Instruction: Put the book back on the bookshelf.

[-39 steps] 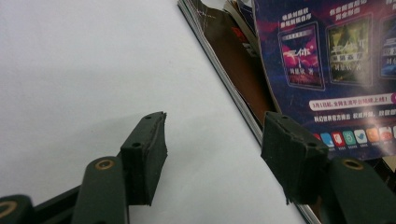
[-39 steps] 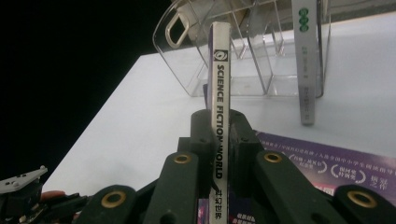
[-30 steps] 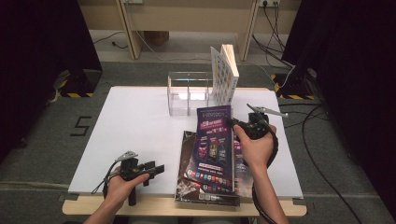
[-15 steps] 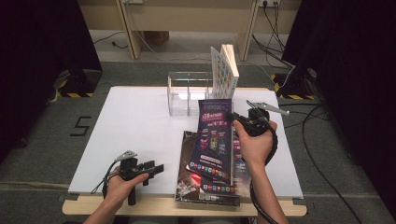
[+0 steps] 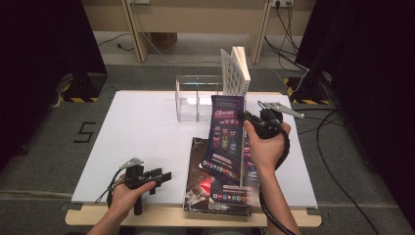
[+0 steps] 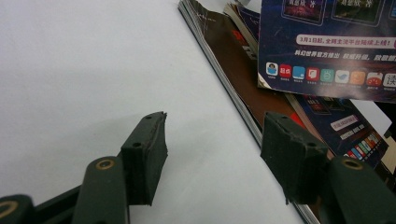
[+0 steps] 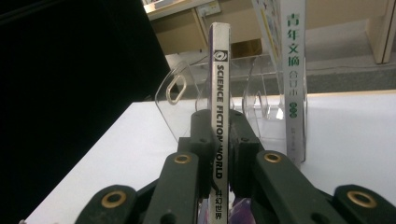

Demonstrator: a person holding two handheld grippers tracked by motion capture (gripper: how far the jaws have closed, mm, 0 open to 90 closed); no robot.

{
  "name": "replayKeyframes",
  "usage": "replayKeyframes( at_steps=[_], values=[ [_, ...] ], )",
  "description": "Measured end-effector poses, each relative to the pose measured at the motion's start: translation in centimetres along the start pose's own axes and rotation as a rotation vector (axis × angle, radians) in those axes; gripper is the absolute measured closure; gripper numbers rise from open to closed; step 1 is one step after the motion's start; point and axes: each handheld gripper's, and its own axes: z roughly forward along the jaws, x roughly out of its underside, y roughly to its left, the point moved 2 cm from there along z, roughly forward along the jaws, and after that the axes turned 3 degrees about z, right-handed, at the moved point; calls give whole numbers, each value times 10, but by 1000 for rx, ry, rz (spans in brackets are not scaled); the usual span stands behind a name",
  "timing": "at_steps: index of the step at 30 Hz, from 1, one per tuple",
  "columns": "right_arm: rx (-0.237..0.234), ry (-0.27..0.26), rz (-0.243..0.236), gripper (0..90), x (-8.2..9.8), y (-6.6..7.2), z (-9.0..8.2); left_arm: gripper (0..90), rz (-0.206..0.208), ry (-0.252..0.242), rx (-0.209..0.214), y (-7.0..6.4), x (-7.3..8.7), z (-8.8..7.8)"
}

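Observation:
My right gripper [image 5: 244, 119] [image 7: 219, 122] is shut on the spine of a purple magazine [image 5: 224, 142], whose spine [image 7: 219, 84] reads "Science Fiction World". The magazine hangs nearly upright above a stack of magazines [image 5: 215, 196] [image 6: 233, 70] lying at the table's front. Just beyond it stands a clear acrylic rack [image 5: 195, 98] [image 7: 180, 100], with a white magazine [image 5: 235, 73] [image 7: 294, 70] upright in its right slot. My left gripper [image 5: 161, 176] [image 6: 212, 149] rests low over the table at the front left, open, with nothing between its fingers. The held magazine's cover [image 6: 327, 42] also hangs over the stack in the left gripper view.
The white table [image 5: 142, 132] ends in a wooden front edge [image 5: 166, 215]. Grey floor surrounds it, with cables at the right [image 5: 333, 142] and dark curtains at both sides. A wooden frame [image 5: 137, 29] stands behind the table.
The right gripper has lifted the purple magazine slightly higher off the stack and nearer the rack. The left gripper has stayed in place.

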Motion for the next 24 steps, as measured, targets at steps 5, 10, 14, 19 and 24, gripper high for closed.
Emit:
replayKeyframes(
  at_steps=[5,10,14,19,24],
  values=[
    [10,-27,-21,832,-3,3,2,398,0,1,-1,0,0,0],
    [13,-39,-24,833,-5,5,2,398,0,0,-1,0,0,0],
    [13,-45,-24,833,-7,7,3,398,2,1,0,0,0,0],
    [17,-57,-39,832,-9,8,5,398,1,-1,-1,0,0,0],
    [22,-70,-46,833,-12,12,7,397,-1,0,0,0,0,-1]
  ],
)
